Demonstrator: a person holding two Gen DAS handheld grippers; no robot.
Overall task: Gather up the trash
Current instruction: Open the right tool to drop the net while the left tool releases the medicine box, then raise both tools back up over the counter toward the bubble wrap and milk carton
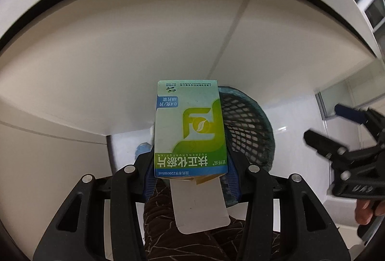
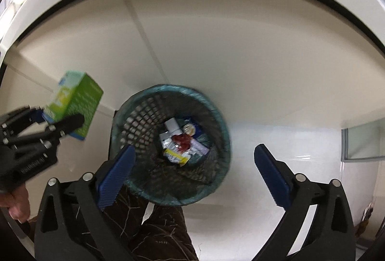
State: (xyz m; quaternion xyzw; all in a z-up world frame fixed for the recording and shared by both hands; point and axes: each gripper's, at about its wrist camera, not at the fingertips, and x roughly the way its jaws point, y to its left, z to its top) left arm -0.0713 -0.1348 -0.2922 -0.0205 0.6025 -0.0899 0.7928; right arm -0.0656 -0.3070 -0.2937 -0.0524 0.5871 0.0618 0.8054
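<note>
- The left claw [image 1: 190, 179] was pinching a green medicine carton [image 1: 190, 128] between its blue pads, gripping the carton's lower end; the carton's white end flap [image 1: 199, 208] hung open towards the camera.
- The right claw [image 2: 195, 179] was spread wide and held nothing; its two blue pads [image 2: 118, 172] stood well apart on either side of the bin below it.
- The mesh waste bin [image 2: 134, 116], lined with a teal bag, stood on the pale floor [image 2: 264, 92], near the person's dark-trousered leg [image 2: 156, 232]. It already held several discarded packets and wrappers [image 2: 180, 140] at its bottom.
- In the right wrist view the carton [image 2: 77, 102] sat off to the left of the bin's rim, not yet over the opening. In the left wrist view the bin [image 1: 250, 131] showed just behind and to the right of the carton.
- Judgement: the step in hand was carrying the carton to the bin for release. To do it well, the left claw should travel rightward until the carton is over the middle of the opening, well inside the rim, before the grip is relaxed.
- Judgement: the open flap could catch on the mesh or liner, so a release from directly above is preferable to a sideways toss.
- Judgement: the right claw should be held clear of the opening so the two claws do not collide.
- Beyond the bin lay only floor and a white wall; no further trash was visible.
</note>
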